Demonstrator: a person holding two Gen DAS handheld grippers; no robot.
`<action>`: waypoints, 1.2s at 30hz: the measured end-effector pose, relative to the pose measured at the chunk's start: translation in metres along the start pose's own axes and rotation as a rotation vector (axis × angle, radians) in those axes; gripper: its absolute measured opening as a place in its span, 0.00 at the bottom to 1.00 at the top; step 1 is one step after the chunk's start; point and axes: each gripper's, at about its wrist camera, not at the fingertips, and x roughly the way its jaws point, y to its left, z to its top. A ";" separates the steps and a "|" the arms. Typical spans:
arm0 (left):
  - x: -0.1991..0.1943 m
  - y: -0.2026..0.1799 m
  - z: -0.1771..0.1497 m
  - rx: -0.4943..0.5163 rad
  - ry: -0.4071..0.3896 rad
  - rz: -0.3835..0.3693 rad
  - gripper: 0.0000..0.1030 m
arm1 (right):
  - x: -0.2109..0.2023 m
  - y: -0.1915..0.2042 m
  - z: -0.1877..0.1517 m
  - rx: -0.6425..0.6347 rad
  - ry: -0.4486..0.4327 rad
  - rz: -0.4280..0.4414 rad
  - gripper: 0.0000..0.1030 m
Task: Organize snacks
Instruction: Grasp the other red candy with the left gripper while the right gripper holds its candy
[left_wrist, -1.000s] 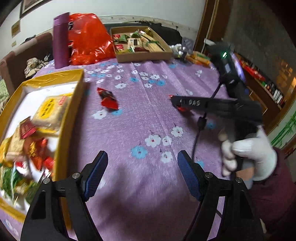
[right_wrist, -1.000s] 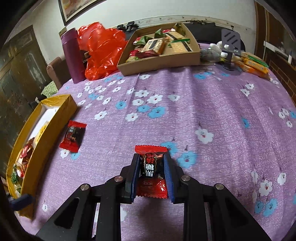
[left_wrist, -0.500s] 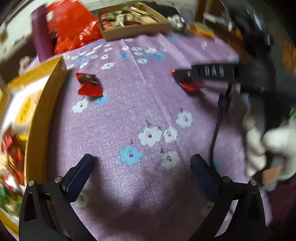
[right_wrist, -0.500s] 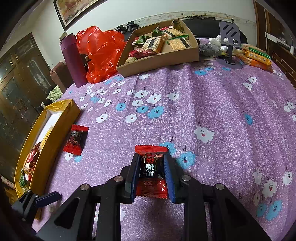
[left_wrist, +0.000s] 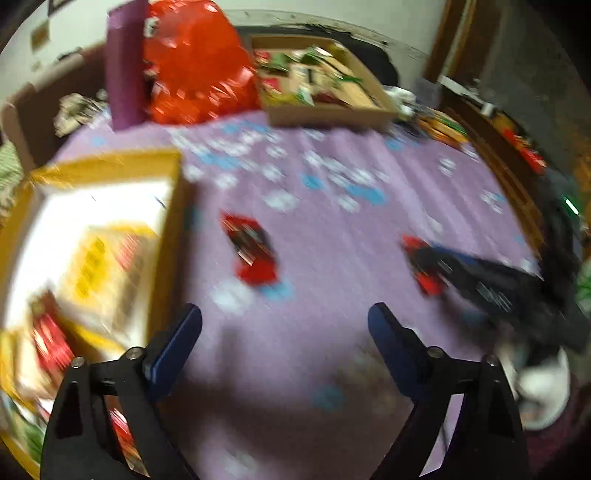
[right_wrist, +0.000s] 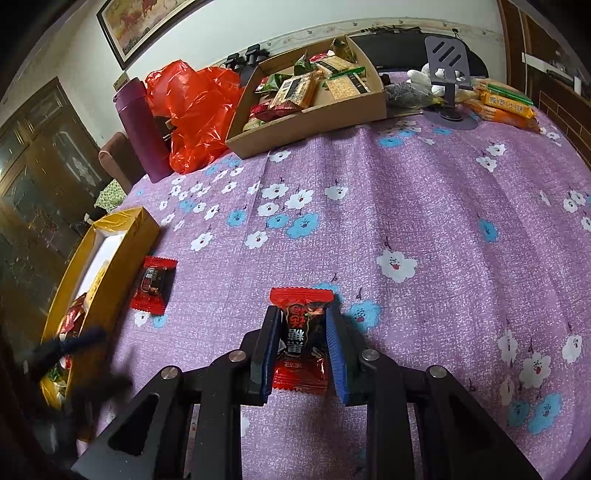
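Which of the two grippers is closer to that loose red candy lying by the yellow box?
Left. The open left gripper faces the loose candy; the right gripper, gripping another candy, sits farther off.

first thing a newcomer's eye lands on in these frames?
Probably the red-and-black candy pinched between the pads of the right gripper, low in the middle of the right wrist view over the purple flowered tablecloth. Next, the bright red plastic bag at the table's far side, between the purple bottle and the cardboard tray of snacks. A second red candy lies beside the yellow box on the left.
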 end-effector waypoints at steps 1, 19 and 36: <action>0.005 0.004 0.007 -0.001 0.002 0.017 0.84 | 0.000 0.000 0.000 0.001 0.002 0.003 0.25; 0.054 -0.011 0.034 0.157 0.049 0.080 0.25 | 0.001 0.007 0.000 -0.023 0.012 0.026 0.25; -0.035 -0.011 -0.010 0.041 -0.125 -0.073 0.23 | -0.017 0.021 -0.006 -0.056 -0.074 0.053 0.25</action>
